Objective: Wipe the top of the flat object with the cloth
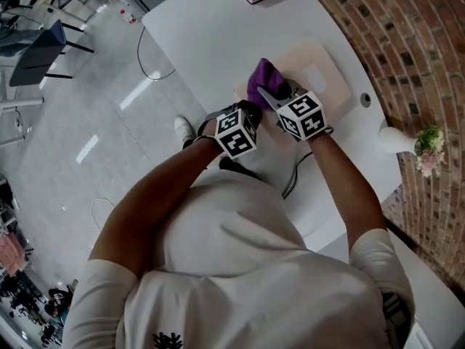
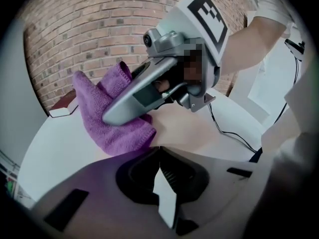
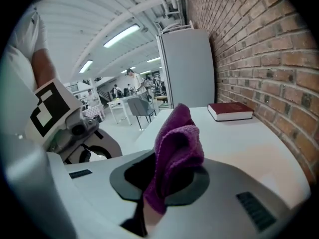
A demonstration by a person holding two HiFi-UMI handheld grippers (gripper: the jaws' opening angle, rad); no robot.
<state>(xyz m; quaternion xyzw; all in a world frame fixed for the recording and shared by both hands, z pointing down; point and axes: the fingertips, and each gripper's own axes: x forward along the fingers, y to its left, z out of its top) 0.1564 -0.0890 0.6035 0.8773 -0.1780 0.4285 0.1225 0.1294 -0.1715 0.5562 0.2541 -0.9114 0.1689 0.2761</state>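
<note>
From above, the right gripper (image 1: 278, 94) holds the purple cloth (image 1: 260, 78) at the near edge of the pale flat board (image 1: 320, 70), which lies on the white surface (image 1: 211, 38). The left gripper (image 1: 247, 115) sits just beside it. Most of the board lies beyond the cloth, so I'd judge the wiping barely begun.

In the left gripper view, its own fingers (image 2: 92, 193) are pressed together on nothing. Ahead, the right gripper (image 2: 117, 112) rests the cloth (image 2: 107, 133) against the board (image 2: 189, 128). The idle left one could steady the board's edge (it looks light enough to slide).

In the right gripper view, the fingers (image 3: 239, 193) pinch a bunched fold of cloth (image 3: 177, 143), much of it standing up. For a good wipe I'd lay that wad flatter, hold the pinch firm, and sweep in long overlapping passes toward the far edge, stopping short of the red book (image 3: 230, 111).
</note>
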